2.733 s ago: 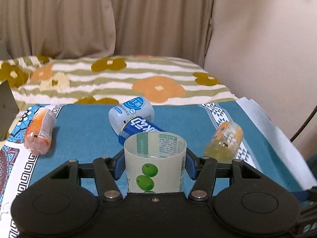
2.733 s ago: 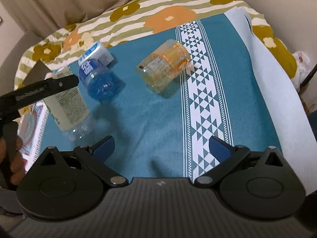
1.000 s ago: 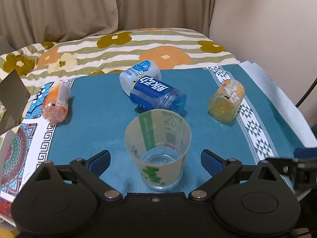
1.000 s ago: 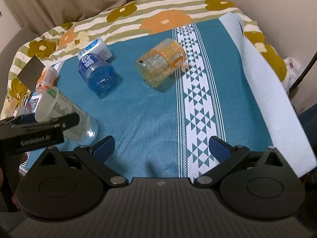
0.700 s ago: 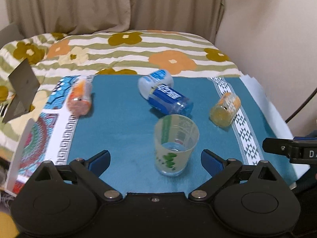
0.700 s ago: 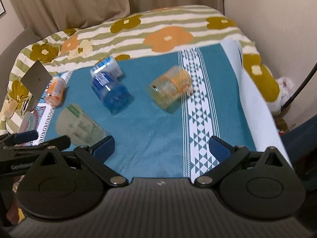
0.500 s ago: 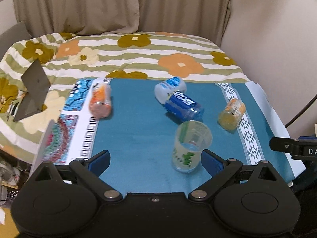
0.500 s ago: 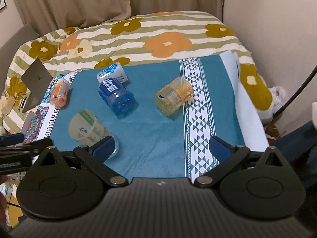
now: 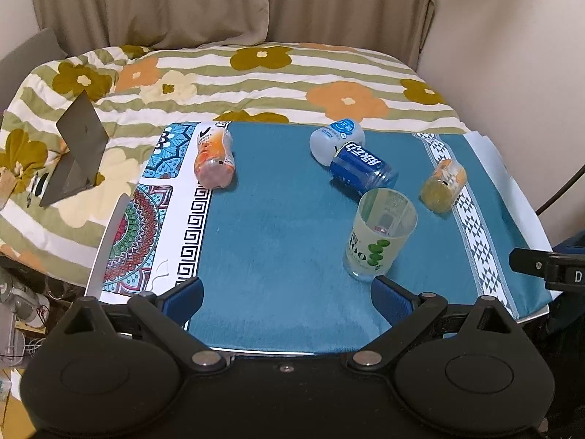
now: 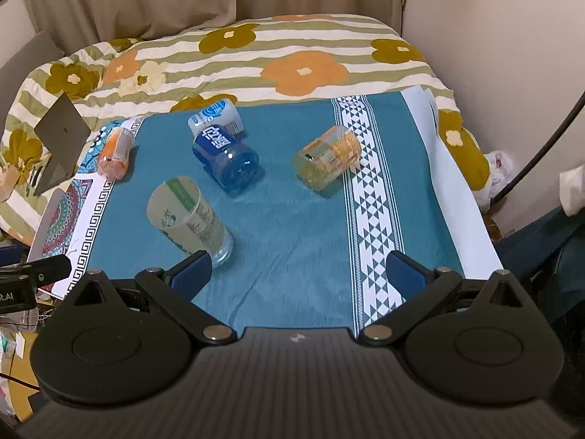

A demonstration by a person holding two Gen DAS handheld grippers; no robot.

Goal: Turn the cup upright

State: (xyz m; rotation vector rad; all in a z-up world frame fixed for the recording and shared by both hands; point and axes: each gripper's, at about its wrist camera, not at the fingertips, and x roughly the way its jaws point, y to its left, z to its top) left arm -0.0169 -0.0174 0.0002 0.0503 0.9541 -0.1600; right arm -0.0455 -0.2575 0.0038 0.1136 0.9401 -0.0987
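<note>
A translucent cup with green fruit print (image 9: 380, 234) stands upright, mouth up, on the teal cloth (image 9: 278, 226); it also shows in the right wrist view (image 10: 190, 217). My left gripper (image 9: 287, 298) is open and empty, drawn back near the table's front edge, the cup just beyond its right finger. My right gripper (image 10: 298, 270) is open and empty, held back over the cloth's front, with the cup just past its left finger.
A blue-labelled cup (image 9: 362, 164), a white-blue cup (image 9: 336, 139), an orange-yellow cup (image 9: 442, 184) and an orange cup (image 9: 214, 159) lie on their sides. A floral bedspread (image 9: 256, 73) is behind, a grey stand (image 9: 78, 150) at the left, a wall at the right.
My left gripper let go of the cup, left it standing upright, then pulled back and up. My right gripper also drew back, so both views show more of the table.
</note>
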